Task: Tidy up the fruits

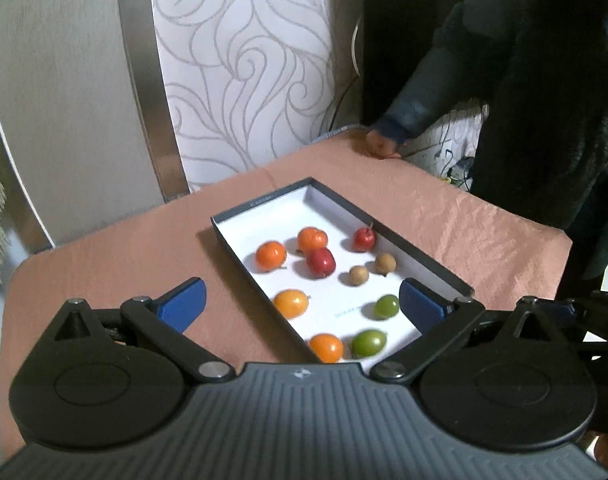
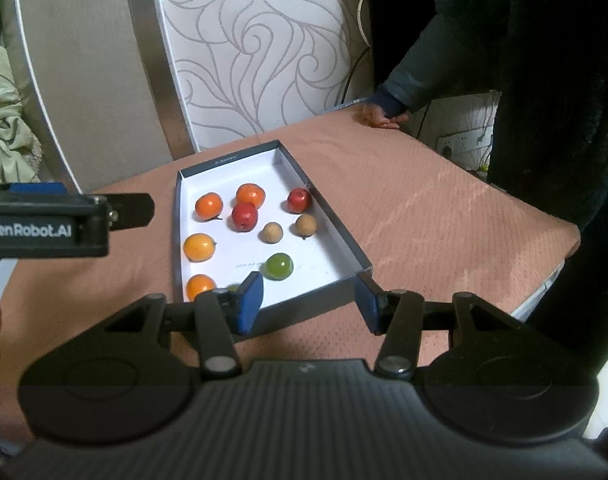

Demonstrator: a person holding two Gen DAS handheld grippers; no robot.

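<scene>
With the salmon-cloth bench (image 1: 115, 248) carrying the shallow dark-walled, white-floored box (image 1: 420, 254), all fruit lies inside it: four orange, two red, two brown, two green. Left gripper (image 1: 301, 306) and right gripper (image 2: 308, 300) hover at the near end, jaws apart, empty. Judgement: approach the near round green fruit (image 2: 279, 266) from above, clearing the wall.

Ten or so fruits (image 1: 320, 262) in tray (image 1: 420, 254) on table (image 1: 464, 224), apparently well apart.

Left wrist view near, above tray (image 1: 424, 256), right wrist view rightward (both share fruit)
</scene>
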